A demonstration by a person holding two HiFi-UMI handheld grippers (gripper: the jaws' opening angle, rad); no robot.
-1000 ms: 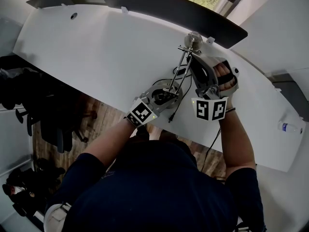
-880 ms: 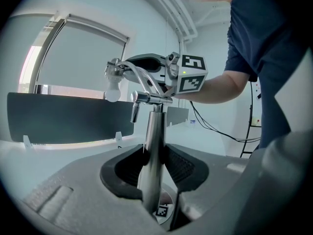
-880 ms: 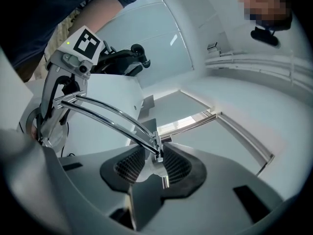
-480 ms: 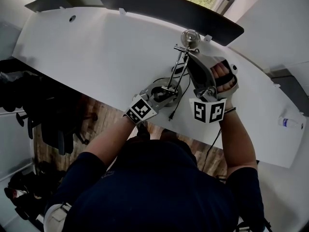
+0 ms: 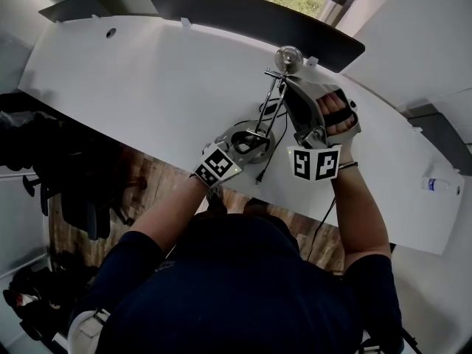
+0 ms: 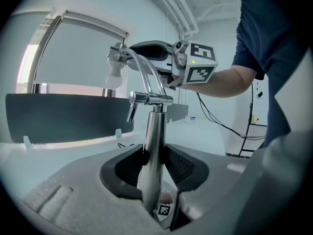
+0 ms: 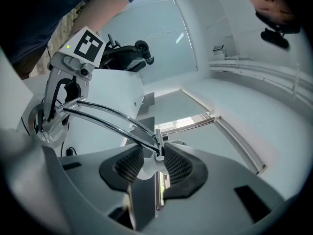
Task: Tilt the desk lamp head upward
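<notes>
Desk lamp (image 5: pixel 270 108) stands on the white desk (image 5: pixel 147 72), near the front edge and right in front of you. Its round base (image 5: pixel 259 147) sits flat. The twin arm rods (image 5: pixel 274 98) slant from the base away toward the lamp head (image 5: pixel 289 56), which is at the far end, close to the dark panel (image 5: pixel 251 13) along the desk's back edge.

In the left gripper view the white bulb (image 6: pixel 113 77) hangs down under the head.

Your right gripper (image 5: pixel 293 87) is at the lamp head. Its jaws have just been opening. The bulb end (image 7: pixel 148 166) sits between the pads (image 7: pixel 178 166), which are slackened right beside it, with no squeeze visible.

Your left gripper (image 5: pixel 249 141) is low at the base. It is clenched on the chrome post (image 6: pixel 152 151), with both pads (image 6: pixel 182 166) pressed against it just above the base.

A black cable (image 5: pixel 265 164) trails off the base toward the desk's front edge. A small bottle (image 5: pixel 435 185) lies far off on the right end of the desk, well apart from the lamp.
</notes>
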